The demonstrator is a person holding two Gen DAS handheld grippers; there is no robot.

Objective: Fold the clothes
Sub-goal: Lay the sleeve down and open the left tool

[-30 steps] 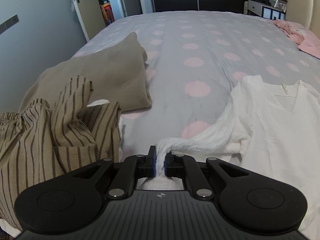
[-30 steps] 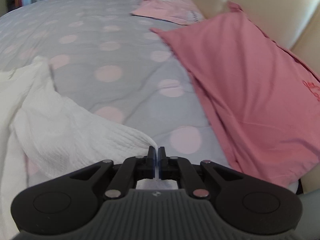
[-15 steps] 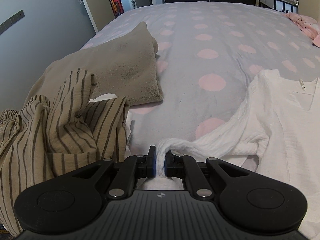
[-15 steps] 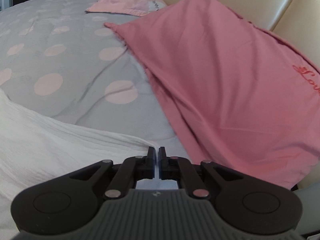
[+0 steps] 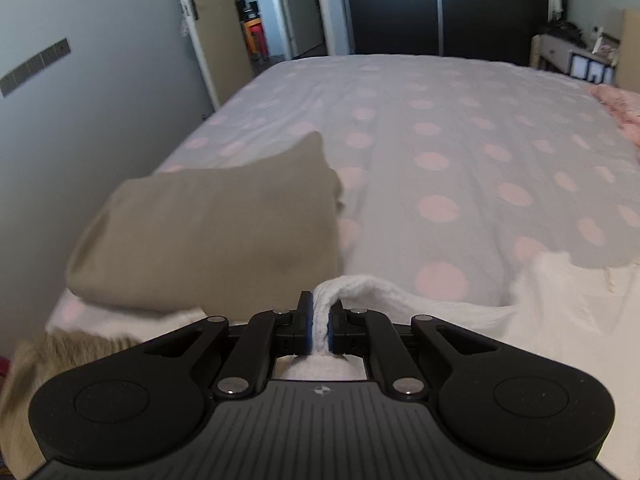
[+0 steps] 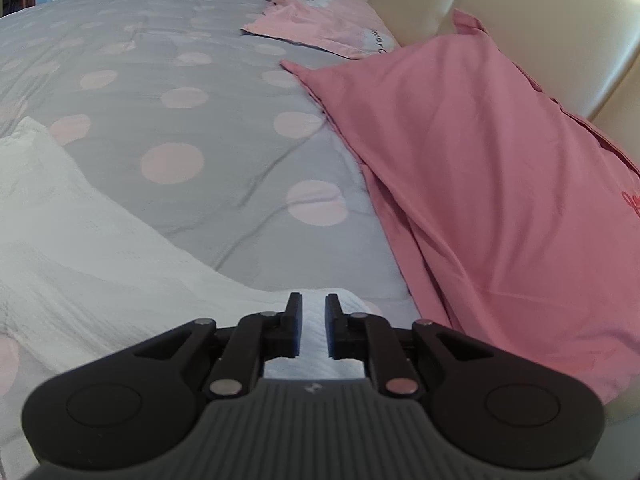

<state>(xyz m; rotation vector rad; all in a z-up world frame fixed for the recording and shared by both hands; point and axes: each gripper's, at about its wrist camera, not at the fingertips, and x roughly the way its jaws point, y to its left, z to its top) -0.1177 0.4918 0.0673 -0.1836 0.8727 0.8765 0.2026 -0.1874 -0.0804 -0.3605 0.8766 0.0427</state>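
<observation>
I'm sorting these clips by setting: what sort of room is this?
Most likely a home bedroom: a wide bed under a polka-dot cover, a pink pillow against a padded headboard, and a dark wardrobe.

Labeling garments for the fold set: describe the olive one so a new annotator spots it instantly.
Start at the grey bedspread with pink dots. Along its left edge, ahead of the left gripper, lies the olive garment, folded into a thick pad. It is plain and dull, unlike the white garment the gripper pinches.

Folded blanket [image 5: 208, 236] left on bed [image 5: 440, 128], pillow [image 6: 480, 184] right by headboard [image 6: 532, 12]
</observation>
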